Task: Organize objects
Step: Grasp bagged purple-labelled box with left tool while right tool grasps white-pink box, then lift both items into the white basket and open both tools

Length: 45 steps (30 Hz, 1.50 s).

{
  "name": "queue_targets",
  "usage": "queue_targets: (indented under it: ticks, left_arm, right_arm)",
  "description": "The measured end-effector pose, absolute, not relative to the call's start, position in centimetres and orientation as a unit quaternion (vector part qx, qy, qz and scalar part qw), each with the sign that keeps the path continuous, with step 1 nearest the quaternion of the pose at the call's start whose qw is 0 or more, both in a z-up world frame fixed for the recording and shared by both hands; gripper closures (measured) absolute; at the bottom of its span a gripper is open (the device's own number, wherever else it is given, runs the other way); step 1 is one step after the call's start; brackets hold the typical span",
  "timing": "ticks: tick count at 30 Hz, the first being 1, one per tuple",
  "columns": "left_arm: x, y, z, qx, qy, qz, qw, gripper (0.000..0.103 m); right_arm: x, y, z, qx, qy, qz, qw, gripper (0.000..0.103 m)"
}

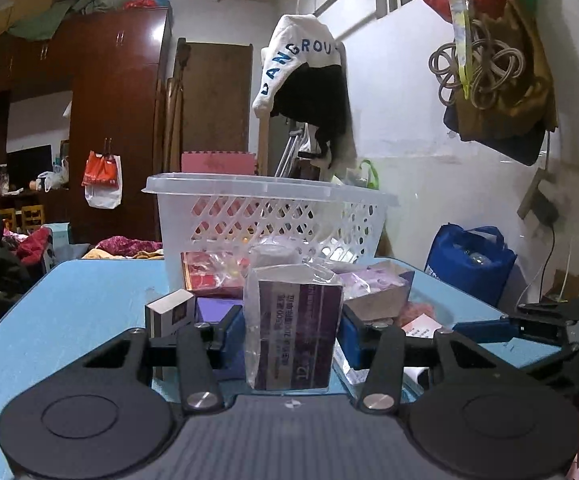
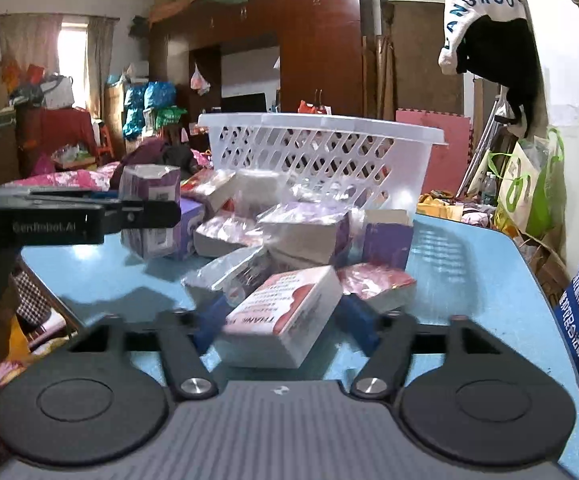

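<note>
Left gripper [image 1: 292, 334] clamping a purple box [image 1: 298, 336] wrapped in loose clear film, just in front of the white basket [image 1: 269, 216] on the blue table [image 1: 69, 300]. Likely handling light and stiff; film looking slippery, so gripping the flat side faces, as here, seeming best. Lying between gripper and basket, a heap of similar purple and pink packets. Right gripper [image 2: 285, 320] straddling a pink-and-white box [image 2: 285, 316] at the near edge of the heap, well in front of the basket; fingers beside its sides, but firm closing not being discernible. Box appearing rigid, light, printed in red, tilted on its neighbours.
</note>
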<state>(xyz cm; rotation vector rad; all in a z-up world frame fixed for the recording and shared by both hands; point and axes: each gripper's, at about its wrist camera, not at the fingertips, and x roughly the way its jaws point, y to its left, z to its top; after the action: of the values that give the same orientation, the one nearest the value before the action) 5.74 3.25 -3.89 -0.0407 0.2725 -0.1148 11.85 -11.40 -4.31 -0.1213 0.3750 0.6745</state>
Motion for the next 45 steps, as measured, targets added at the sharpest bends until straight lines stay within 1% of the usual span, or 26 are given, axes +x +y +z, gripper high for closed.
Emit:
queue_targets:
  ticks: [3,4,6,9,14,21,24,26,29,32,33,35,36,37,38,41,42,44,45]
  left_arm:
    - [5.8,3.0,-3.7,-0.021,0.136,-0.06,0.989,0.05]
    - [5.8,3.0,-3.7,-0.022,0.136,-0.06,0.989,0.05]
    - [5.7,3.0,-3.7,-0.023,0.134,-0.062,0.989,0.05]
    - [5.2,3.2,-3.3,-0.022,0.125,-0.063,0.99,0.05]
    - [5.1,3.4,-1.4,-0.021,0.105,-0.072,0.992,0.05]
    - [7.5,5.8,3.4,-0.059,0.083,-0.072,0.992,0.05]
    - [9.6,6.3,6.0,-0.056,0.077,-0.064,0.993,0.05]
    - [12.3,6.6,8.1,-0.06,0.083,-0.055,0.993,0.05]
    - [16.7,7.3,9.6,-0.081,0.115,-0.051,0.989,0.05]
    - [21.1,7.8,9.4,-0.099,0.158,-0.043,0.982,0.05]
    - [22.5,8.0,8.9,-0.104,0.18,-0.044,0.977,0.049]
    - [24.5,8.2,7.7,-0.106,0.217,-0.047,0.969,0.042]
    - [25.0,8.4,7.1,-0.108,0.225,-0.04,0.968,0.04]
    - [25.1,8.6,6.5,-0.105,0.226,-0.032,0.968,0.033]
    - [24.9,8.6,6.2,-0.097,0.224,-0.027,0.969,0.028]
    - [22.8,8.8,6.1,-0.087,0.204,-0.027,0.975,0.027]
    - [21.4,9.0,6.3,-0.087,0.192,-0.038,0.977,0.026]
    - [18.6,9.2,6.3,-0.084,0.167,-0.052,0.981,0.016]
    - [16.8,9.1,6.2,-0.075,0.155,-0.052,0.984,0.014]
  right_arm:
    - [11.9,-10.7,-4.8,-0.074,0.19,0.327,0.923,0.026]
    - [11.8,-10.7,-4.9,-0.074,0.192,0.328,0.922,0.032]
    - [11.7,-11.0,-4.8,-0.069,0.19,0.329,0.922,0.033]
    - [11.1,-12.0,-3.9,-0.06,0.167,0.318,0.931,0.035]
    - [10.9,-13.6,-0.9,-0.029,0.136,0.324,0.936,0.035]
    - [13.1,-12.7,4.2,-0.022,0.099,0.34,0.935,0.036]
    - [14.9,-11.9,7.3,-0.021,0.078,0.34,0.937,0.036]
    - [16.9,-10.9,9.5,-0.024,0.07,0.336,0.939,0.036]
    - [20.7,-9.1,11.2,-0.023,0.091,0.339,0.936,0.037]
    - [24.1,-7.2,10.8,-0.033,0.127,0.328,0.935,0.041]
    - [25.0,-6.9,10.5,-0.032,0.136,0.327,0.935,0.04]
    - [26.3,-6.6,9.4,-0.029,0.156,0.327,0.932,0.03]
    - [26.6,-6.8,9.0,-0.024,0.158,0.326,0.932,0.021]
    - [26.5,-7.0,8.6,-0.023,0.16,0.327,0.931,0.017]
    - [26.2,-7.3,8.3,-0.024,0.163,0.329,0.93,0.016]
    - [24.3,-9.0,7.8,-0.014,0.16,0.331,0.93,0.006]
    - [23.2,-10.1,7.3,-0.005,0.155,0.335,0.929,0.0]
    - [21.6,-12.0,6.6,0.014,0.147,0.346,0.927,0.0]
    - [20.8,-13.0,5.7,0.021,0.146,0.348,0.926,0.0]
